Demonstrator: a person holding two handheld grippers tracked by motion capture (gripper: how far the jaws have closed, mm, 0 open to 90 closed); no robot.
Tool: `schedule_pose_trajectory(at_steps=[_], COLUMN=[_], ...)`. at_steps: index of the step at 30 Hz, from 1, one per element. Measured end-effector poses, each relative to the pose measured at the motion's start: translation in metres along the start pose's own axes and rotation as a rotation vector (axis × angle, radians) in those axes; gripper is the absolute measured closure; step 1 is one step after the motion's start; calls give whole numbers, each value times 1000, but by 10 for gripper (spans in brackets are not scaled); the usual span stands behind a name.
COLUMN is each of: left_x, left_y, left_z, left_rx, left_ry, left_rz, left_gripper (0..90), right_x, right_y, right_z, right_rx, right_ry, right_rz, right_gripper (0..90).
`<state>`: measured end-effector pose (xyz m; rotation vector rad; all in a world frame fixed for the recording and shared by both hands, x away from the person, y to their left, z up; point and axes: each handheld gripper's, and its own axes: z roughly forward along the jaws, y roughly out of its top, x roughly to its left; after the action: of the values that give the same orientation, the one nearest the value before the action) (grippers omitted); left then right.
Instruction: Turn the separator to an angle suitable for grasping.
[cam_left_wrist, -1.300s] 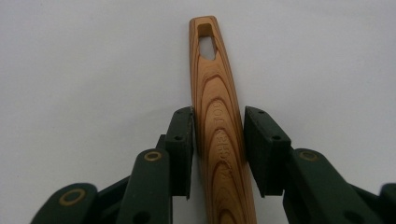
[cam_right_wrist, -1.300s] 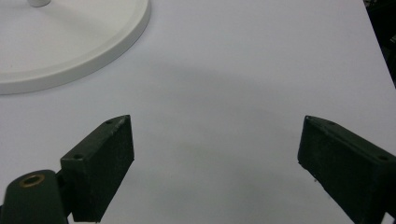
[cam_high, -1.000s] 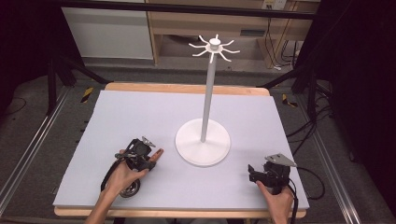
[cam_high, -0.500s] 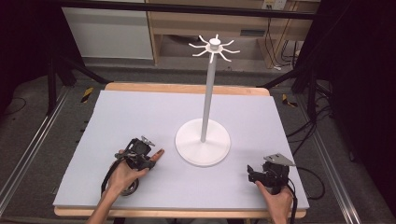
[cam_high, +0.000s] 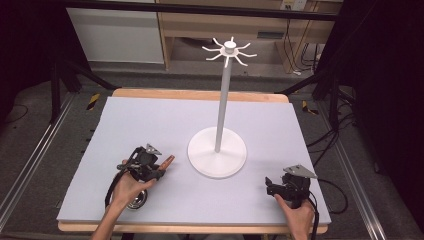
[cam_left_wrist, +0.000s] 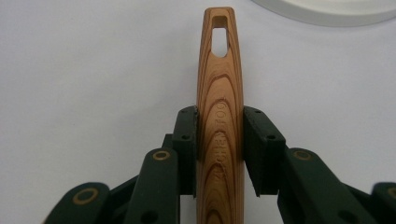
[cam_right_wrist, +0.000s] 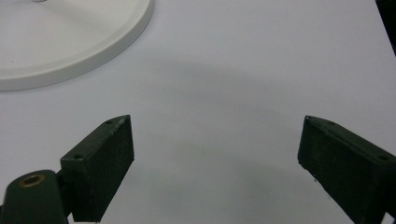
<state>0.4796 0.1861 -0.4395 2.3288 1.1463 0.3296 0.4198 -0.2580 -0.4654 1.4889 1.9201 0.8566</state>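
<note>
Left gripper view: the left gripper (cam_left_wrist: 219, 140) has just closed on a wooden handle (cam_left_wrist: 219, 93) at centre frame; gripped so low, it could pivot. The right gripper (cam_right_wrist: 215, 163) gapes empty.

Left tool (cam_high: 159, 172): low at the counter's near left, pointing right and away, jaws just closed in, pads (cam_left_wrist: 187, 140) pressing a wooden handle (cam_left_wrist: 219, 116).
Right tool (cam_high: 270, 186): near right, pointing left, jaws wide apart, nothing between them.
Forearms: entering from the near edge.
</note>
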Motion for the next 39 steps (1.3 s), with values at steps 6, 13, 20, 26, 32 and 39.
schedule_pose_trajectory(at_steps=[6, 13, 20, 26, 32, 39], left_x=[5, 5, 3, 0, 1, 0], left_y=[-2, -1, 0, -1, -3, -7], left_z=[-10, -27, -50, -63, -76, -91], left_rx=[-47, -106, -206, -293, -404, -541], left_ry=[0, -4, 5, 15, 13, 29], left_rz=[-21, -29, -23, -23, -38, -40], left_gripper=[676, 676, 676, 676, 676, 675], right_x=[0, 0, 1, 0, -1, -1], right_y=[0, 0, 0, 0, 0, 0], right_z=[0, -1, -1, -1, -1, -1], right_rx=[-2, -3, -7, -8, -9, -8], right_ry=[-3, -7, -9, -11, -9, -12], right_rz=[-5, -2, 0, 4, 12, 11], right_gripper=[110, 111, 110, 110, 110, 111])
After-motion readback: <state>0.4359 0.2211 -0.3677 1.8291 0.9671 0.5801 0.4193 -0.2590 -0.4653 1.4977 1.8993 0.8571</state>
